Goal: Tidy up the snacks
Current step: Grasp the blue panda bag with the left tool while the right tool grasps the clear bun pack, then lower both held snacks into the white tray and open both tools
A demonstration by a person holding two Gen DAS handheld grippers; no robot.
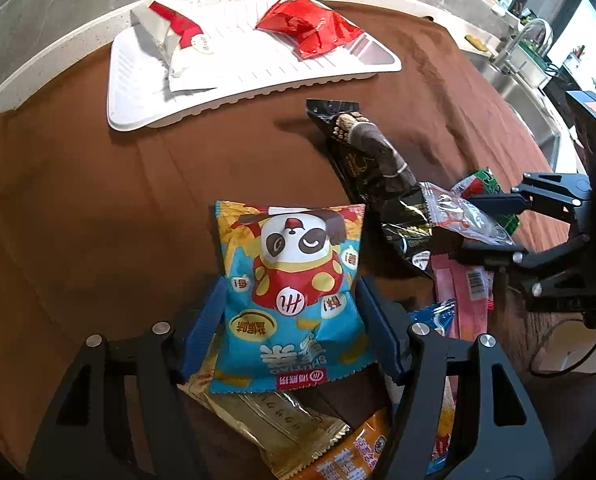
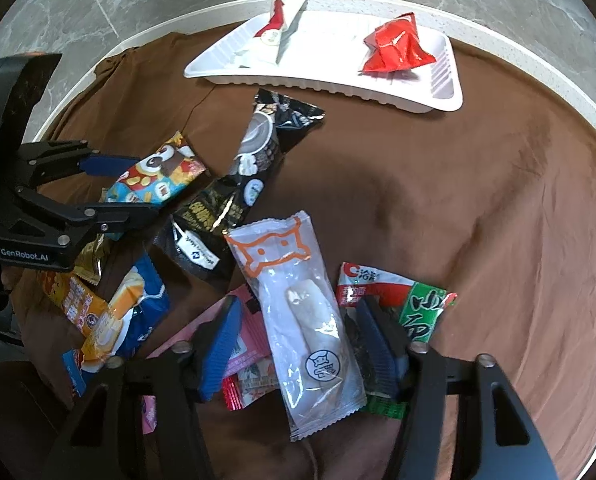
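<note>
Left gripper (image 1: 289, 320) pinching the blue-and-yellow panda-print snack bag (image 1: 291, 300): blue pads pressed into both side edges, bag puckered between them. Bag's long axis along the fingers, crimped bottom seam nearest the camera, top seam pointing toward the white ribbed plastic tray (image 1: 233, 92); print upside down in the left wrist view. In the right wrist view same bag (image 2: 157, 180) clamped at the left edge of the pile.

Under the bag: beige clear-window wafer pack (image 1: 281, 428) and orange printed packet (image 1: 350, 452). To its right: long black-and-gold wrapper (image 1: 362, 152) lying diagonally, small blue packet (image 1: 434, 316), pink flat sachet (image 1: 462, 284).

Right gripper (image 2: 298, 340) spread wide, straddling the clear plastic pouch with orange cat outline (image 2: 298, 312); pads apart from its edges, no squeeze visible. Pouch's long axis roughly along the fingers, tilted slightly left at the far end, white bar inside at the near half. Pouch overlaps the pink sachet (image 2: 241, 344) on its left and the red-and-green seaweed pack (image 2: 410, 304) on its right, so both pads sit over neighbours.

Tray at the far end of the brown cloth (image 2: 478, 208), well apart from the pile. On it: white-and-red pouch (image 1: 181, 48) at left, crumpled red foil packet (image 1: 310, 28) at right.
</note>
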